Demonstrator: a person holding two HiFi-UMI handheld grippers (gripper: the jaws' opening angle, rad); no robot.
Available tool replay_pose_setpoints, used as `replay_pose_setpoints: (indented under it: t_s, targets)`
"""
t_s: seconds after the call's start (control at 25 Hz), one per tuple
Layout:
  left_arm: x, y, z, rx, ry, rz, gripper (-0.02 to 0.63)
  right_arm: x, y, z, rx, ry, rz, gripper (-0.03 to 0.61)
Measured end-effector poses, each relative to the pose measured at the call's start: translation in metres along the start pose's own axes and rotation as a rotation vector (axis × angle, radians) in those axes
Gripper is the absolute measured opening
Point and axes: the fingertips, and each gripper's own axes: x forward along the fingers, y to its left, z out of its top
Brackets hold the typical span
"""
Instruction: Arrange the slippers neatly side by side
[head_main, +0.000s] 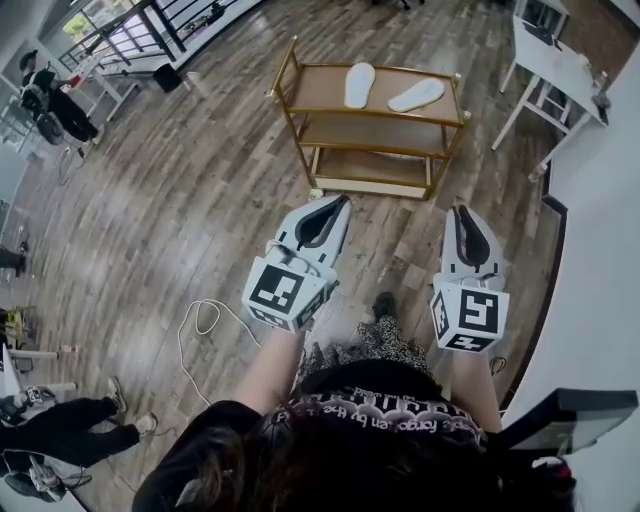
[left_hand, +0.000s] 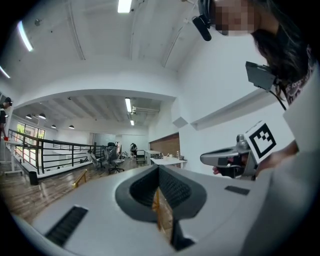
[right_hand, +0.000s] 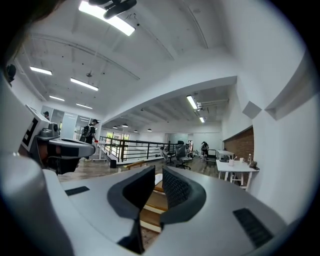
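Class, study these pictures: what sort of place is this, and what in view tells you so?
Probably an open-plan office, perhaps on a mezzanine level: office chairs, a white desk, and a black railing along the edge of the wood-plank floor.

Only a sliver of gold cart (right_hand: 150, 204) shows between the right gripper's (right_hand: 158, 172) jaws; the picture edge crops a near-left bystander (head_main: 60, 430).

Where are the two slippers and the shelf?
Left slipper (head_main: 359, 84), head view, middle of the slipper.
Right slipper (head_main: 417, 95), head view, middle of the slipper.
Shelf (head_main: 318, 92), head view, bare part of its top board.
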Motion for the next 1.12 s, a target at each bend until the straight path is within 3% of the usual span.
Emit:
replay_pose_setpoints:
  t_s: [0.4,0.68,1.12]
  targets:
    - [0.114,0.064,0.005,0.021,0.006,0.057,-0.003,0.127,-0.043,-0.001,-0.024,0.004,0.066,0.040]
    - [0.164,0.099,0.000,0.029,0.013,0.071,-0.003,0.194,-0.067,0.000,-0.014,0.011,0.076,0.040]
    - [0.253,0.205,-0.022,-0.004,0.038,0.017,-0.003,0.317,-0.082,-0.004,-0.018,0.062,0.008,0.040]
